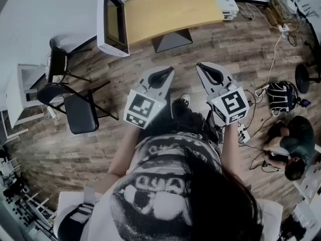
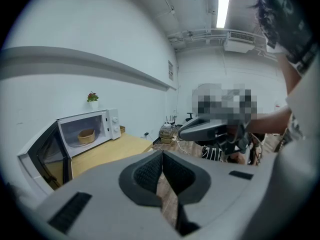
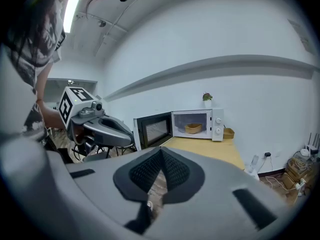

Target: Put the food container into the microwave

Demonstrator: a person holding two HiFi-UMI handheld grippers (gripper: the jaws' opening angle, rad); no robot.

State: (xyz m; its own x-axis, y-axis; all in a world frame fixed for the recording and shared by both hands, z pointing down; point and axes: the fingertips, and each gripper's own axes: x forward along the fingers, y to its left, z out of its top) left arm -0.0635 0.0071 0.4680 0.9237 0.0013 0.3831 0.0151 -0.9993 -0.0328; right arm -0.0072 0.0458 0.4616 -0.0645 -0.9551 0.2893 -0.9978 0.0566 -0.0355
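Note:
A tan food container [image 3: 192, 128] sits inside the white microwave [image 3: 197, 124], whose door [image 3: 152, 130] stands open to the left. The left gripper view shows the same container [image 2: 86, 135] in the microwave [image 2: 90, 131] on the wooden table [image 2: 107, 156]. In the head view the microwave's open door [image 1: 113, 21] is at the top, above both grippers. My left gripper [image 1: 169, 70] and right gripper [image 1: 200, 65] are held side by side over the floor, well back from the table. Both are shut with nothing between the pads.
A black chair [image 1: 75, 104] stands on the floor at the left. A person [image 1: 293, 144] sits on the floor at the right among cables and a bag [image 1: 282, 95]. A small basket [image 3: 228, 133] sits beside the microwave, a potted plant [image 3: 206, 98] on top.

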